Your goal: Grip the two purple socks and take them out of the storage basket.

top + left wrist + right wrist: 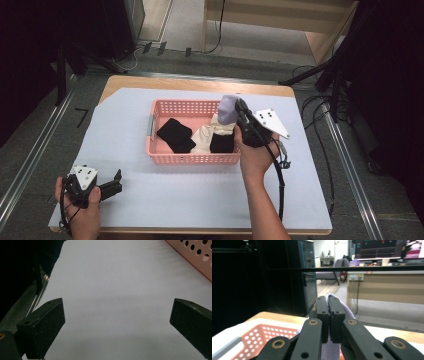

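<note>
A pink perforated basket [160, 108] stands mid-table on the white sheet, and its wall [197, 255] and rim [249, 332] show in both gripper views. Inside lie a black cloth [175, 134], a cream cloth [202, 137] and another black piece [221, 143]. My right gripper [235, 107] hovers over the basket's right end, shut on a lavender cloth [227, 110] that hangs from its jaws; the cloth [348, 311] pokes out behind the closed fingers [322, 315]. My left gripper [116, 184] rests low at the table's front left, open, with only bare sheet between its fingers [42, 327].
The white sheet [200, 195] covers a wooden table [165, 82]. Cables [320, 115] trail on the floor to the right, and metal rails [30, 160] run along the left. A wooden desk [387, 287] and dark cabinets [304, 277] stand beyond the table.
</note>
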A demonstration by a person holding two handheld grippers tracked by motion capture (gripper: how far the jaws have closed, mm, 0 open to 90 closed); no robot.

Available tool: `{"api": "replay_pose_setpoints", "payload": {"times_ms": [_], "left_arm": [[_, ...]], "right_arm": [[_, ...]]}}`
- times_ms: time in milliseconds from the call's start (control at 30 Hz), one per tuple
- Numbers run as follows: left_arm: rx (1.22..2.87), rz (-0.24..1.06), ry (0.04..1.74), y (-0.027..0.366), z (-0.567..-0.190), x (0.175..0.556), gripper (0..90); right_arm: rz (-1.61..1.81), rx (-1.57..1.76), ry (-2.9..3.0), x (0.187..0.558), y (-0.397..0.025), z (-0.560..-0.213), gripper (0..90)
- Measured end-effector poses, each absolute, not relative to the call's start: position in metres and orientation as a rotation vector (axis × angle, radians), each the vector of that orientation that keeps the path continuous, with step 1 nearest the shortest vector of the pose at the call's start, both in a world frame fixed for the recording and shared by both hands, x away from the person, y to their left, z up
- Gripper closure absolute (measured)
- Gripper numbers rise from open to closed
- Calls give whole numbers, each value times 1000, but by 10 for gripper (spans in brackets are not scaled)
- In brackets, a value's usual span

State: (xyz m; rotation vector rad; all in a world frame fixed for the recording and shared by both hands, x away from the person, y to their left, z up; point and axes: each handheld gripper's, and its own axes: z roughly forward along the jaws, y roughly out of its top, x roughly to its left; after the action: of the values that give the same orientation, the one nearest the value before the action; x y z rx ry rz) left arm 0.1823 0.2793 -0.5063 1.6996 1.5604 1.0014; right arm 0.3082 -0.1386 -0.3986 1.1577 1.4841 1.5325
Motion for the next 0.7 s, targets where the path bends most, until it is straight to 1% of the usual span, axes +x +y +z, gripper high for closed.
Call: {"api": "replay_pose_setpoints", "payload": {"times_ms": [100, 233, 433, 467, 567, 700], "left_arm": [[1698, 1002, 1561, 279, -506, 182, 7], [1694, 1012, 1558, 279, -507, 182, 7], [1696, 1011, 1561, 278, -507, 182, 7], [1698, 1010, 1560, 278, -507, 182, 7], [1698, 1013, 1558, 278, -507, 182, 7], [1700, 1016, 1556, 278, -507, 182, 7]], "right_arm": [[1520, 1173, 1469, 307, -147, -399, 887], [1486, 1201, 1433, 305, -172, -402, 887], [1432, 1239, 1413, 305, -196, -411, 887], [1414, 1259, 1406, 305, -205, -417, 886], [1391, 1269, 1398, 306, -213, -422, 886], [1325, 1337, 1406, 308, -230, -444, 886]]}}
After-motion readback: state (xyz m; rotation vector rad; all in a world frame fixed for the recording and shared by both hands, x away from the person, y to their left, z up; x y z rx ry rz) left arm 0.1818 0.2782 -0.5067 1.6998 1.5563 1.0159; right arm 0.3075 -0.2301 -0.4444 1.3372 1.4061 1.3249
